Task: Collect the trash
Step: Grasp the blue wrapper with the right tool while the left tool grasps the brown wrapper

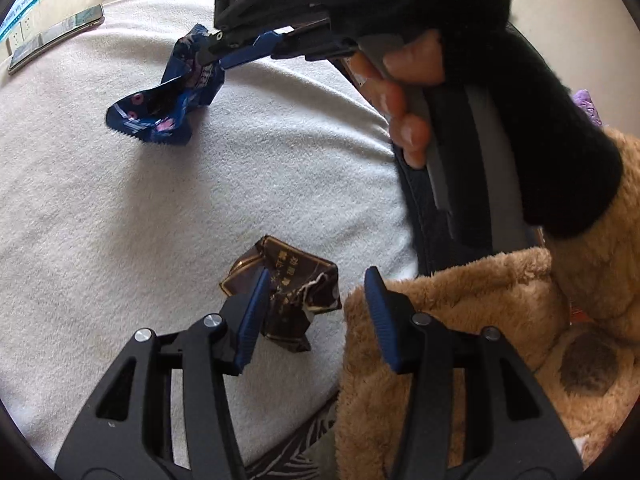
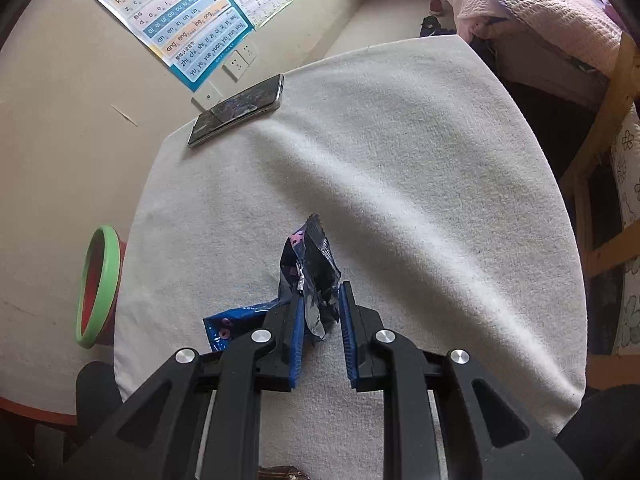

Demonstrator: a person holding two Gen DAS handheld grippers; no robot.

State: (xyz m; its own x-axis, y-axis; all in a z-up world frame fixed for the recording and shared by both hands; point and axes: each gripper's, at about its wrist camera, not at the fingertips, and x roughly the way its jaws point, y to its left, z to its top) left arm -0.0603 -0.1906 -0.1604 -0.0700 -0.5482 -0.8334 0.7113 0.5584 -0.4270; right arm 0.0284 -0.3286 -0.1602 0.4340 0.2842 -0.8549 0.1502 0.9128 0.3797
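A crumpled blue snack wrapper (image 1: 160, 108) hangs partly lifted off the white cloth, and my right gripper (image 1: 212, 50) is shut on its upper end. The right wrist view shows the same wrapper (image 2: 310, 264) pinched between the blue pads of the right gripper (image 2: 322, 292). A brown wrapper (image 1: 288, 292) lies on the cloth between the fingers of my left gripper (image 1: 318, 276). The left pad rests against it, while the right pad stands apart from it beside a plush toy. The jaws are half spread.
A phone (image 2: 236, 110) lies at the far corner of the cloth-covered table (image 2: 400, 180). A brown plush toy (image 1: 460, 320) sits at the table's near right. A green-rimmed red bin (image 2: 100, 284) stands left of the table by the wall. A wooden bed frame (image 2: 600, 152) is on the right.
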